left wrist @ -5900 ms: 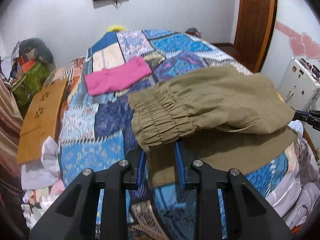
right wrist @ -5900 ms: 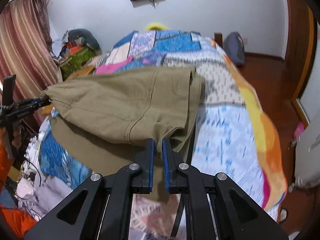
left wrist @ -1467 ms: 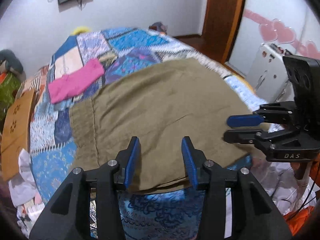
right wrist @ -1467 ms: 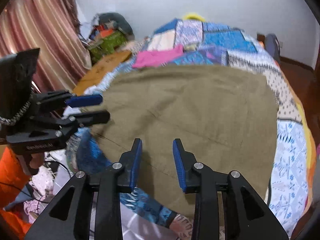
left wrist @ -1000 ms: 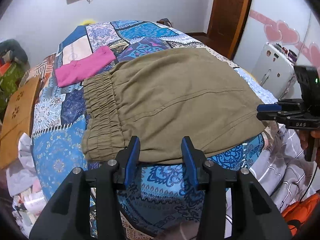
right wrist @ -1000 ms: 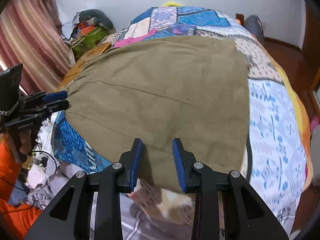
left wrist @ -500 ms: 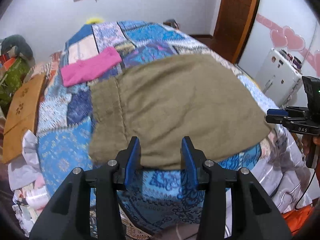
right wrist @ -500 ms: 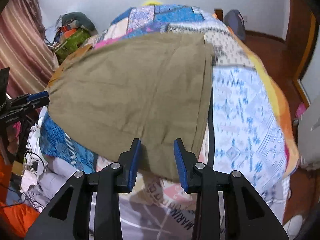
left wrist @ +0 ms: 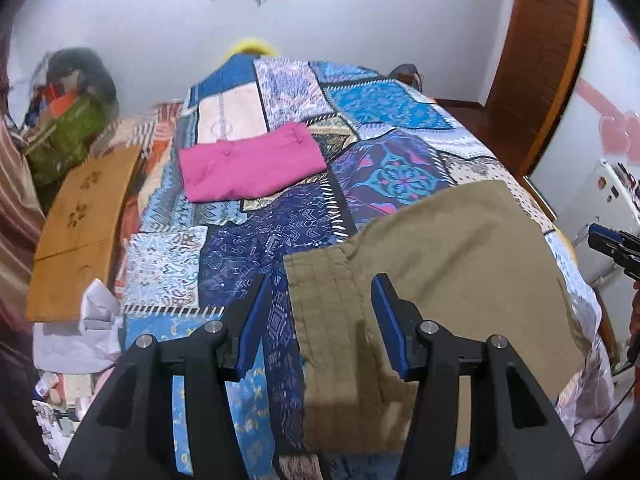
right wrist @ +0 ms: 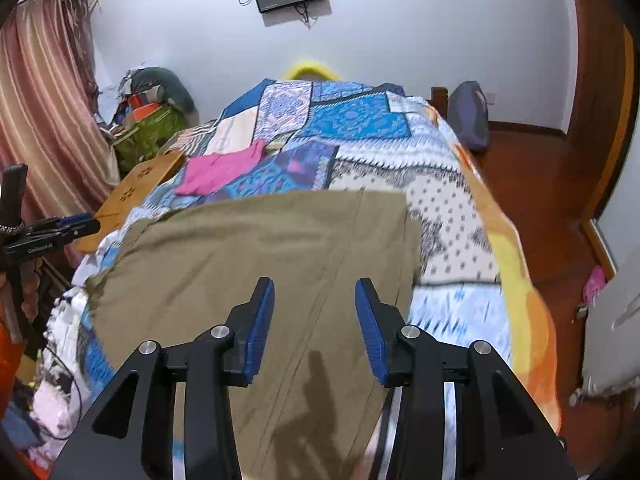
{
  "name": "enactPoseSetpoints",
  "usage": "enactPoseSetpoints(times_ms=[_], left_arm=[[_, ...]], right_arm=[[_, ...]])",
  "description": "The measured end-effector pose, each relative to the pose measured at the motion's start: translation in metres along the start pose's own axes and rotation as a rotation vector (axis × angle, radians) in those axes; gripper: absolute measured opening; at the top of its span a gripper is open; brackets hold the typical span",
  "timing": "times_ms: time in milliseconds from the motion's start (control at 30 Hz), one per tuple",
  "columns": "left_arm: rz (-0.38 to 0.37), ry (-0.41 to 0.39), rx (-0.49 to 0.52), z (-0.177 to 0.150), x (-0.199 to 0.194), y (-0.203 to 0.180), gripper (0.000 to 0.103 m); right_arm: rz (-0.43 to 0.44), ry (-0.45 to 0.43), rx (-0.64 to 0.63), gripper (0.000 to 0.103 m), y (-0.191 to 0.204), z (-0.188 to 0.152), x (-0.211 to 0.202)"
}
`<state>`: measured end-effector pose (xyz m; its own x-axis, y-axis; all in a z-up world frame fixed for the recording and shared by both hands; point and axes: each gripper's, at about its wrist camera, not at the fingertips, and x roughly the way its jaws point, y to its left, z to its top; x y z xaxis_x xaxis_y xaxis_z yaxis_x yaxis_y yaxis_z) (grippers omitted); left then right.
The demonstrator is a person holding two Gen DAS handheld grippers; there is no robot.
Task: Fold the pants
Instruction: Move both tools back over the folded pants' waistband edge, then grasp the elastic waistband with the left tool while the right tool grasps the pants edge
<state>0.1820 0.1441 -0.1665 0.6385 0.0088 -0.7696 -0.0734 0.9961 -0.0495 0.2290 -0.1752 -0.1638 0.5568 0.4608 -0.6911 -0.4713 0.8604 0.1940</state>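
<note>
The left gripper [left wrist: 317,322] stands open and empty, its jaws having just widened, above the waistband of the olive pants [left wrist: 452,264] lying folded on the quilt [left wrist: 224,264] ahead of it. Rightward, the right gripper [right wrist: 314,330] has also just been widening, empty over the far end. The cloth looks light and limp; pinch both layers at an edge.

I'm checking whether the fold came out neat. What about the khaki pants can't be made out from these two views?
- Near hem of the khaki pants: left wrist view, hidden by the left gripper.
- Same near edge, right wrist view: behind the right gripper.
- Layers underneath: covered by the top layer, both views.
- Seams and waistband: motion-blurred.
</note>
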Motion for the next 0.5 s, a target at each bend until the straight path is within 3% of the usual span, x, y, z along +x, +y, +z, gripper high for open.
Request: enactPoseSetpoints(times_ms=[333,500], left_arm=[[-0.035,0.087,-0.029,0.020,0.069,0.005,0.075],[-0.002,0.114,-0.017,0.020,0.096,0.005,0.076]], right_arm=[[-0.040,0.075,0.035,0.039,-0.049,0.041,0.071],[-0.060,0.136,0.077,0.039,-0.074,0.052,0.119]])
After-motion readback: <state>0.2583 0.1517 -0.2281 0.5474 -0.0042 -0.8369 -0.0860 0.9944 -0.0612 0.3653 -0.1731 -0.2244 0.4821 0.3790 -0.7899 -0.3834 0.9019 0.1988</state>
